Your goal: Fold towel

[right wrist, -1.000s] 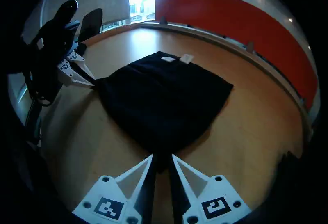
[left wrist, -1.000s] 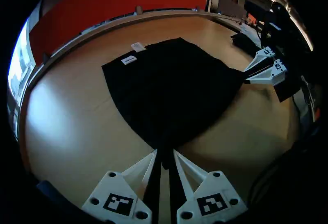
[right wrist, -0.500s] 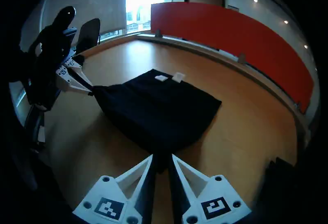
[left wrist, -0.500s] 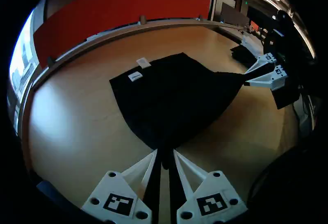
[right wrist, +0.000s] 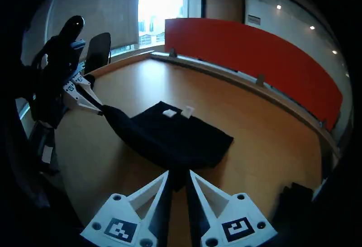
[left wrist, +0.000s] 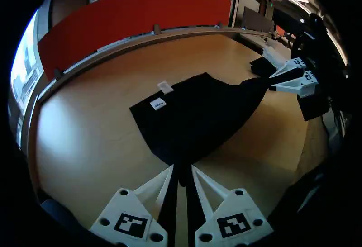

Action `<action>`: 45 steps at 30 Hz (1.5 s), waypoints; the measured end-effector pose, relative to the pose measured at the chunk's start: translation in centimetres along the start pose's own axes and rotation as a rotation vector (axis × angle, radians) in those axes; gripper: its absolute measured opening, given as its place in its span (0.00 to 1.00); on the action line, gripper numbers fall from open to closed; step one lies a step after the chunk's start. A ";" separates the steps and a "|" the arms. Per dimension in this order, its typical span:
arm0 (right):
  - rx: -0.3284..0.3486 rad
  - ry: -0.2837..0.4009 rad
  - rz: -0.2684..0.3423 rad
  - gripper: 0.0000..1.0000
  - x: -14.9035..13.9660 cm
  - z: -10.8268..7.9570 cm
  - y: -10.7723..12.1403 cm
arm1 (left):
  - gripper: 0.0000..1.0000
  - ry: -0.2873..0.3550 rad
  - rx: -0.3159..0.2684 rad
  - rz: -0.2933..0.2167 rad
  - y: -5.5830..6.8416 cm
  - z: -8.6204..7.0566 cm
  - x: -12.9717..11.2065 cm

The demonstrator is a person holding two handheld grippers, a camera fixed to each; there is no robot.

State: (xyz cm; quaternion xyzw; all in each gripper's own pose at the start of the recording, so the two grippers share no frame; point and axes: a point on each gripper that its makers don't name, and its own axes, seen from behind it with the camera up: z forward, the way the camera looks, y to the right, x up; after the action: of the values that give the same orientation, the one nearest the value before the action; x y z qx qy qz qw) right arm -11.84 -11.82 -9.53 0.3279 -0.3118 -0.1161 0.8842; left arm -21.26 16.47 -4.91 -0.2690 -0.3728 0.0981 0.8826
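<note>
A black towel (left wrist: 199, 116) with two small white tags (left wrist: 157, 103) lies on a light wooden table (left wrist: 81, 129), its near edge lifted off the surface. My left gripper (left wrist: 182, 179) is shut on one near corner of the towel. In the right gripper view the towel (right wrist: 181, 136) hangs in a sagging fold between both grippers; my right gripper (right wrist: 178, 181) is shut on the other near corner. The right gripper (left wrist: 273, 83) appears at the far right of the left gripper view, and the left gripper (right wrist: 100, 109) at the left of the right gripper view.
A red partition (left wrist: 135, 11) runs along the table's far curved edge. A dark object (left wrist: 262, 66) lies on the table at the right in the left gripper view. A black office chair (right wrist: 97, 43) and a bright window (right wrist: 160, 7) stand behind.
Both grippers have risen with the towel's near corners, lifting the near edge off the table; the towel's flat part looks smaller and farther away.
</note>
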 end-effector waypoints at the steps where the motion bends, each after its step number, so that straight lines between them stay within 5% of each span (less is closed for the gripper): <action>1: 0.002 0.000 0.000 0.18 0.1 -0.2 -0.1 | 0.11 0.001 0.001 -0.001 0.0 -0.2 0.1; 31: 0.027 -0.013 -0.013 0.18 1.3 -3.5 -2.2 | 0.11 -0.003 -0.024 -0.077 1.5 -4.0 0.6; 45: 0.028 -0.037 -0.023 0.18 0.7 -2.9 -1.8 | 0.11 -0.013 -0.027 -0.100 1.3 -3.3 0.6</action>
State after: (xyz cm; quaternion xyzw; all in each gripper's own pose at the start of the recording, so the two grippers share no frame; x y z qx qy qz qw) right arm -9.49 -12.04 -12.06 0.3417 -0.3259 -0.1278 0.8722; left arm -18.49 16.48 -7.14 -0.2612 -0.3928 0.0504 0.8803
